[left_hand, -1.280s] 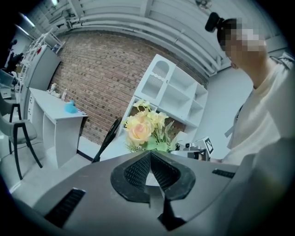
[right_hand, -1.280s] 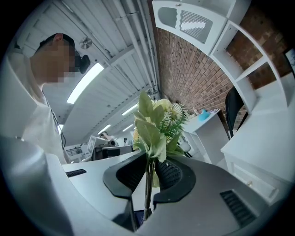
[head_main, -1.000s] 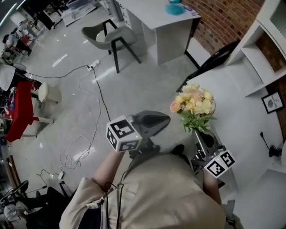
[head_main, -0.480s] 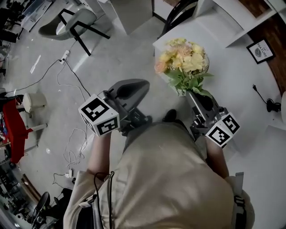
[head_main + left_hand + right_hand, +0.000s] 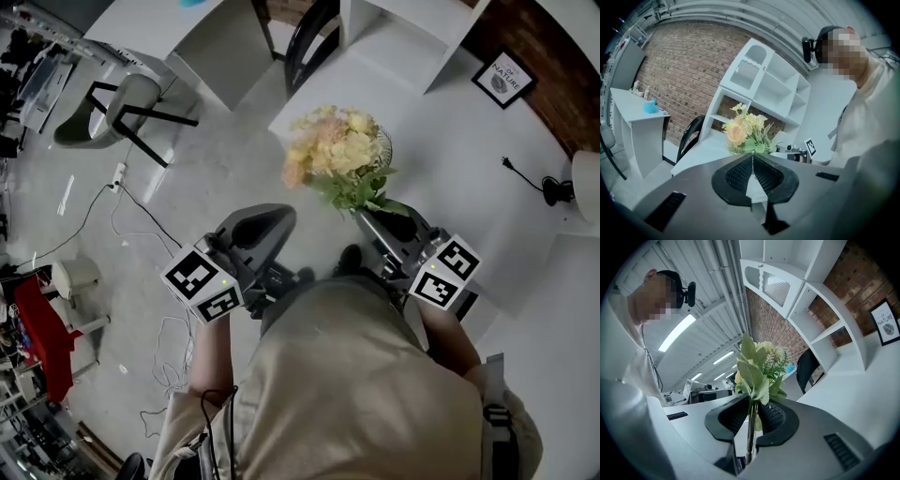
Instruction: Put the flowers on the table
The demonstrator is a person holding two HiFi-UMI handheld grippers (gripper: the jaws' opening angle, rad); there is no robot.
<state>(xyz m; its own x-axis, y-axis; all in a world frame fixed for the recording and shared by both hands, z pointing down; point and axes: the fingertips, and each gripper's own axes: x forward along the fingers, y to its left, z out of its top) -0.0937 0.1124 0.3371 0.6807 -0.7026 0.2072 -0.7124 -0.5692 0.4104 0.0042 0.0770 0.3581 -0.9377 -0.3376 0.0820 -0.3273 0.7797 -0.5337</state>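
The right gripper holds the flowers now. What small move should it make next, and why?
Probably it should carry the flowers a little further over the white table and then lower them. The right gripper is shut on the stems, and the flowers seem to hang above the table's near edge, not yet resting on it.

Yellow-peach flowers (image 5: 333, 150), white table (image 5: 450, 187), red-brown brick wall (image 5: 679, 75)
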